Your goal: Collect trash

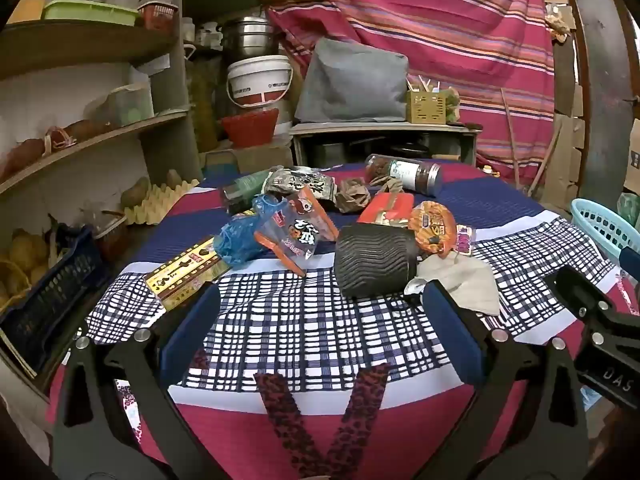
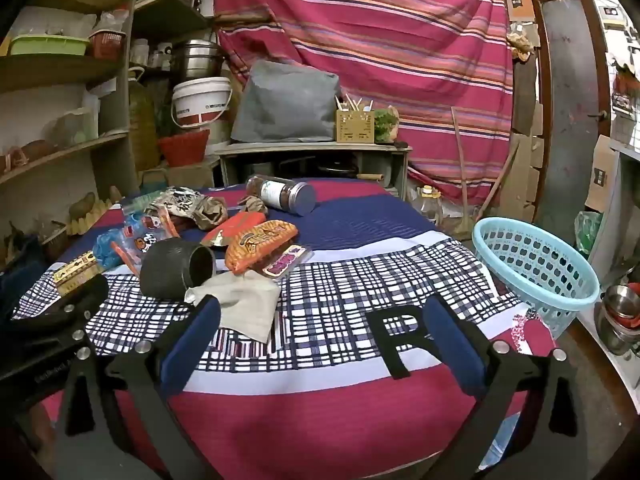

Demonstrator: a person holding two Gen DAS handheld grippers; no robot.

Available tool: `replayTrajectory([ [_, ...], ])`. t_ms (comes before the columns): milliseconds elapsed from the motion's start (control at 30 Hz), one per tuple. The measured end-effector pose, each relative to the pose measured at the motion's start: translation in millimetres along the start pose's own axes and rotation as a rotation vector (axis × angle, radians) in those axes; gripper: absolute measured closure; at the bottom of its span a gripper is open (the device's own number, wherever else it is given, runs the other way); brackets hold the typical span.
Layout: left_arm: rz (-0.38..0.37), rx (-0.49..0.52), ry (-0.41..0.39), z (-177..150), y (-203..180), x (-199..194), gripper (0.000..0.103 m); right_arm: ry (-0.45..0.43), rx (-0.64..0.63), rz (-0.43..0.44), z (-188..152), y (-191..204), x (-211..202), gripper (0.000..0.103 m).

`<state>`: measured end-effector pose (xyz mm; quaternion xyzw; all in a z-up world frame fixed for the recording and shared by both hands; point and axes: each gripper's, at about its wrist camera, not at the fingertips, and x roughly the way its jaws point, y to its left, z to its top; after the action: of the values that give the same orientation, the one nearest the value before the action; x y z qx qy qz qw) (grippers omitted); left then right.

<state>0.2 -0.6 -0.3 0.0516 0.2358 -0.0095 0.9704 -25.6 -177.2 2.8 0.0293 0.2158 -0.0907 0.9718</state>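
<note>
Both the left gripper (image 1: 320, 320) and the right gripper (image 2: 320, 324) hover wide apart, holding nothing. Just ahead lies a napkin (image 2: 244, 304) by a toppled black cup (image 1: 372, 260); a careless grab may roll the cup. Wrappers (image 1: 294, 228) crowd beyond, the basket (image 2: 536, 268) stands rightward.

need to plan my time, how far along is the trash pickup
Nothing looks done: the blue basket appears empty. Nothing is in hand; the left gripper and right gripper are open. Left: wrappers, cup, napkin, jar.
</note>
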Motion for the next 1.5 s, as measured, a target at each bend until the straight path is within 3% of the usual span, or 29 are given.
replayTrajectory([
  [1500,0.01,0.004,-0.007,-0.8,2.5,-3.3,0.005,0.005,0.002,-0.002,3.4,-1.5,-0.9,0.004],
])
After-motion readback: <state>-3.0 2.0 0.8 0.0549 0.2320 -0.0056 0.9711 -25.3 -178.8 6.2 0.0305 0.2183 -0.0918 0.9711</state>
